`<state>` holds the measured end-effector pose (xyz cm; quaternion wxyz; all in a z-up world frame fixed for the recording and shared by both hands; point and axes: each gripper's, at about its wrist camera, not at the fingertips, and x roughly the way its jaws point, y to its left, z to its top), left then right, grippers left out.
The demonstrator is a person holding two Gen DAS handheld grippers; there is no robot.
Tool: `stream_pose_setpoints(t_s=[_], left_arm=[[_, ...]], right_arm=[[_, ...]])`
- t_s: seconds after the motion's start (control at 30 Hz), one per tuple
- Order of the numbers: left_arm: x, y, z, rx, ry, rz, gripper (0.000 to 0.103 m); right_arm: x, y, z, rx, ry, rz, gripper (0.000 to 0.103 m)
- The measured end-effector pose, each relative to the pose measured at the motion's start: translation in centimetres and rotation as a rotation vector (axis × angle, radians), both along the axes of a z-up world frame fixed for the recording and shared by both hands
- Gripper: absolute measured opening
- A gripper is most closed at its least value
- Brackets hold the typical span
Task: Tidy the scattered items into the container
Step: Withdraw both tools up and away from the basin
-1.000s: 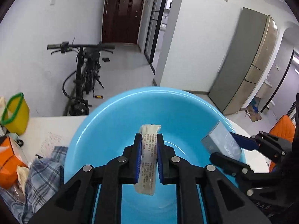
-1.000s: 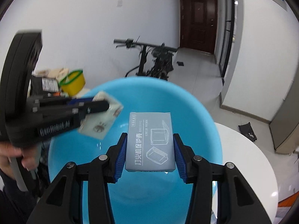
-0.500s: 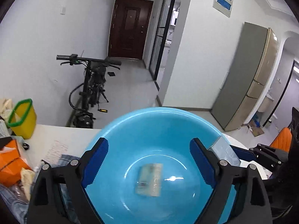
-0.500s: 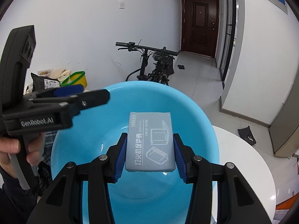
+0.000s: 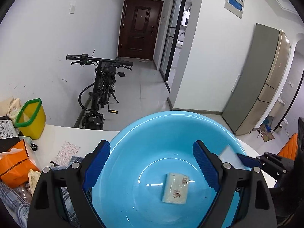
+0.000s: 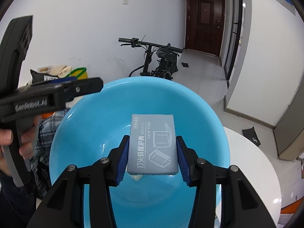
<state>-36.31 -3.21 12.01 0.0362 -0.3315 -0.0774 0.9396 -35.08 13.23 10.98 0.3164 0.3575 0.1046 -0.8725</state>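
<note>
Our left claw [image 5: 151,164] now gapes wide over the blue basin [image 5: 133,133]; its sachet [image 5: 175,188] has dropped to the bottom. Our right claw [image 6: 152,158] has just been opening, the grey box [image 6: 153,144] between its pads.

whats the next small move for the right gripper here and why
Probably finish opening the right gripper so the grey box drops. Its jaws have just been opening with the box between them, right over the blue basin, where the packet already lies under the open left gripper.
</note>
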Motion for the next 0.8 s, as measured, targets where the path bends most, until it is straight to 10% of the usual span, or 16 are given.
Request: stream_pose_setpoints(t_s=[0.07,0.8], left_arm=[[0.0,0.1,0.0,0.005,-0.001,-0.009,0.09],[2.1,0.0,1.8,-0.032,0.09,0.038,0.09]], right_arm=[[-0.3,0.5,0.3,-0.031,-0.001,-0.031,0.084],[0.2,1.8,2.2,-0.059,0.105,-0.142,0.097]])
